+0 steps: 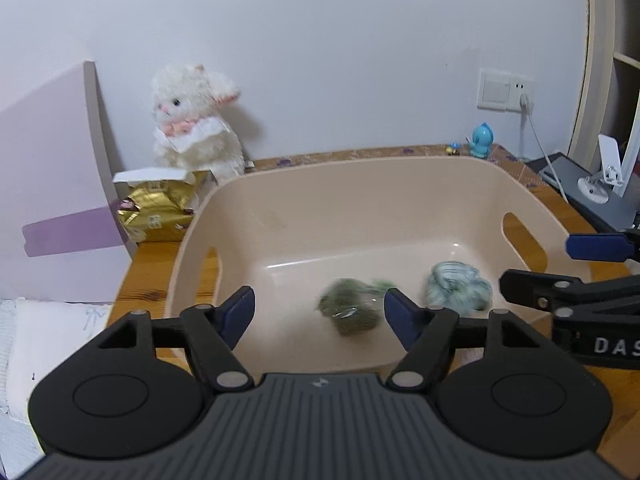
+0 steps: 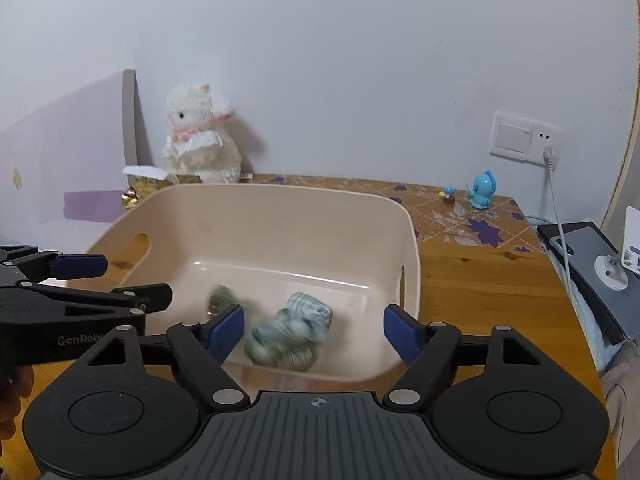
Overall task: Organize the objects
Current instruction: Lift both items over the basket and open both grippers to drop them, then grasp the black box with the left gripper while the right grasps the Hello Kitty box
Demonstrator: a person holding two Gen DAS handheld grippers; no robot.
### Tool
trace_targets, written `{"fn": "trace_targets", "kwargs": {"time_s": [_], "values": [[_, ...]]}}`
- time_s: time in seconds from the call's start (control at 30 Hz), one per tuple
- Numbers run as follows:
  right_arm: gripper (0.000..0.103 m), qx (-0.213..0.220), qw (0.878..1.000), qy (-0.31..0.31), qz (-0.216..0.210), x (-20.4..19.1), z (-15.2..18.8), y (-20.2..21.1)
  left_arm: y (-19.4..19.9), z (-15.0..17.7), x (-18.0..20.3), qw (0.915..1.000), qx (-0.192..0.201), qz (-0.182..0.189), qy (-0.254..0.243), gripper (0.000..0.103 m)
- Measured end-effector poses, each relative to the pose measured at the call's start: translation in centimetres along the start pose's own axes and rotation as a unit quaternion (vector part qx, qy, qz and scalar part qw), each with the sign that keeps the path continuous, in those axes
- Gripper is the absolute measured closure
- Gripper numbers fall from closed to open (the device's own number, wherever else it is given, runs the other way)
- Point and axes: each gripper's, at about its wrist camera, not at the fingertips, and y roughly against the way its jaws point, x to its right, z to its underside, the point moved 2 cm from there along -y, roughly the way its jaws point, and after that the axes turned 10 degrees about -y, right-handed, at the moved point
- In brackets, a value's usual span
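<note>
Wooden table [image 2: 480,280]: both grippers' fingers spread wide, empty; one reads "GenRob", one "DAS".

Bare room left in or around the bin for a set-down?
Inside the beige bin, the far half of the floor is bare, behind the dark green bundle and the pale green bundle. Outside, bare tabletop lies between the bin's right wall and the dark device. Crowded: the bin's near floor, and its left rear corner by the gold bag and plush toy.

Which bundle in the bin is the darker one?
The dark green bundle, on the left-handle side of the beige bin; the other bundle is pale blue-green with stripes.
</note>
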Motion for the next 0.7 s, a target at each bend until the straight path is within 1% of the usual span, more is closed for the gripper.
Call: {"fn": "trace_targets", "kwargs": {"time_s": [0.1, 0.13, 0.23, 0.3, 0.43, 0.7], "values": [[0.008, 0.007, 1.000, -0.002, -0.009, -0.4, 0.8, 1.9, 1.8, 0.4, -0.5, 0.9999, 0.009, -0.004, 0.001, 0.024], [0.005, 0.008, 1.000, -0.001, -0.010, -0.6, 1.1, 2.4, 2.3, 0.6, -0.6, 0.9999, 0.011, -0.007, 0.000, 0.022], [0.003, 0.007, 1.000, 0.005, -0.014, -0.9, 2.3, 4.1, 4.0, 1.7, -0.9, 0.9998, 0.009, -0.016, -0.004, 0.014], [0.000, 0.003, 1.000, 0.007, -0.017, -0.9, 3.3, 5.0, 5.1, 2.7, -1.0, 0.9997, 0.007, -0.021, -0.008, 0.014], [0.000, -0.015, 1.000, 0.013, -0.020, -1.1, 5.3, 5.7, 6.3, 4.8, -1.2, 0.9996, -0.006, -0.025, -0.013, 0.014], [0.000, -0.062, 0.998, 0.001, -0.024, -1.1, 9.9, 4.7, 6.1, 8.9, -1.1, 0.9988, -0.043, -0.017, -0.015, 0.014]]}}
